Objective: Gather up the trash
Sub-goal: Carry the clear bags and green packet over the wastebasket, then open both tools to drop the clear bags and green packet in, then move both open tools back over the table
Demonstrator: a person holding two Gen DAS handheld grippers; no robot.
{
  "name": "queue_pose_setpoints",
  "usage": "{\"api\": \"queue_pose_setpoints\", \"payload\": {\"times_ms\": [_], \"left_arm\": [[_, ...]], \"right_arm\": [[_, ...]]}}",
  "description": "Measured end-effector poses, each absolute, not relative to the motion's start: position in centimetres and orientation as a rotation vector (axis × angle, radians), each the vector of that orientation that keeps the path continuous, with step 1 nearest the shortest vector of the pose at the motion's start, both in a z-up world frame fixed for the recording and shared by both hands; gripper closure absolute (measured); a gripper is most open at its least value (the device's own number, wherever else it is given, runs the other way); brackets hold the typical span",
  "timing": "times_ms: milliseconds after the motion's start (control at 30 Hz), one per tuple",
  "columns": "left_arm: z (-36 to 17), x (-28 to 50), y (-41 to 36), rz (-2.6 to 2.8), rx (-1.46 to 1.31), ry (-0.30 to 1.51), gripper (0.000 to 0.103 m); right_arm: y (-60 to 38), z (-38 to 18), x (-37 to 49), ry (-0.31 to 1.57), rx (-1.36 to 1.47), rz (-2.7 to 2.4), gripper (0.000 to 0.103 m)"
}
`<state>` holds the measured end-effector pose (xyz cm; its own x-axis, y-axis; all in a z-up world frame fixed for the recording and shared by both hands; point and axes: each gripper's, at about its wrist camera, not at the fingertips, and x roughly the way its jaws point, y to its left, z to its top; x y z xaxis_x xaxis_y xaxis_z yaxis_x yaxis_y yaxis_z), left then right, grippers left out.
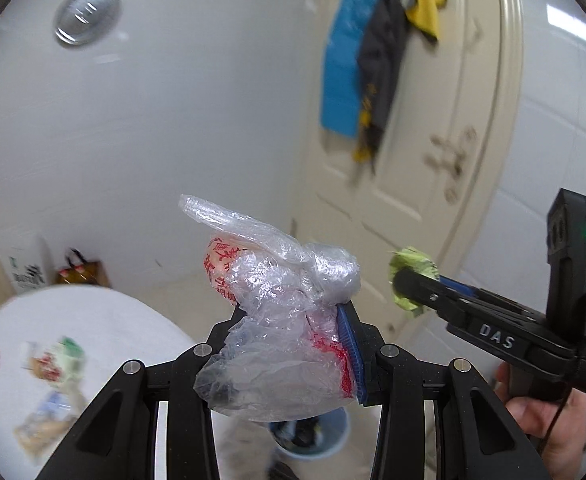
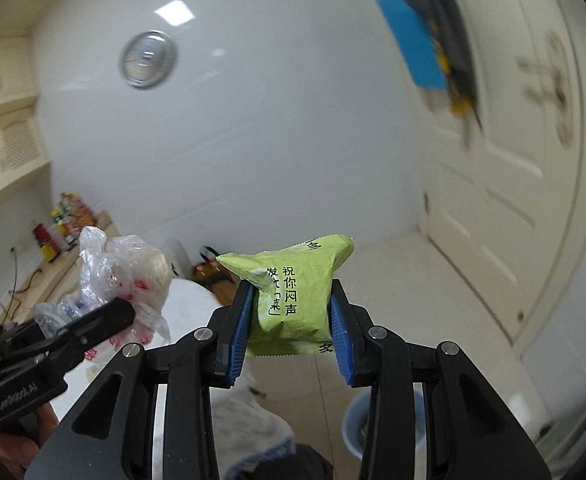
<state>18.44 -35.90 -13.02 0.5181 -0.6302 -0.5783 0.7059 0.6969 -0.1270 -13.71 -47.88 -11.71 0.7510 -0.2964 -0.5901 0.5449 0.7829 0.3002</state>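
Plastic bag [image 1: 281, 320] between left jaws, green packet [image 2: 293, 296] between right

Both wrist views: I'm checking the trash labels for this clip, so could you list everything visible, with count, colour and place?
Plastic bag: one, clear with red print, crumpled, clamped in the left gripper.
Snack packet: one, lime green with black characters, clamped in the right gripper.
Bin: one, light blue, on the floor below the grippers.
Table: one, white, round, lower left, with blurred wrappers on it.
Door: one, cream, with blue, grey and yellow cloths hanging on it.
Bottles: several, mixed colours, on a far counter.
Left gripper: black, blue pads.
Right gripper: same.
Hand: one, holding the right gripper's handle.
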Motion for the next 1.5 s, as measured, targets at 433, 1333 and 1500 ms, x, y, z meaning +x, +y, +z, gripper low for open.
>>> {"api": "queue_pose_setpoints", "payload": {"times_ms": [433, 1333, 1500], "left_arm": [[-25.2, 28.2, -47.7, -0.886, 0.315, 1.022, 0.065], [-22.0, 34.1, -46.2, -0.81, 0.358, 0.893, 0.003], [-17.6, 30.6, -39.7, -0.8, 0.281, 0.792, 0.001]], "right_arm": [[-57.8, -29.9, -16.7, 0.808, 0.833, -0.583, 0.066], [-59.5, -32.7, -19.1, 0.81, 0.974, -0.723, 0.0], [-57.3, -27.1, -17.7, 0.743, 0.896, -0.693, 0.0]]}}
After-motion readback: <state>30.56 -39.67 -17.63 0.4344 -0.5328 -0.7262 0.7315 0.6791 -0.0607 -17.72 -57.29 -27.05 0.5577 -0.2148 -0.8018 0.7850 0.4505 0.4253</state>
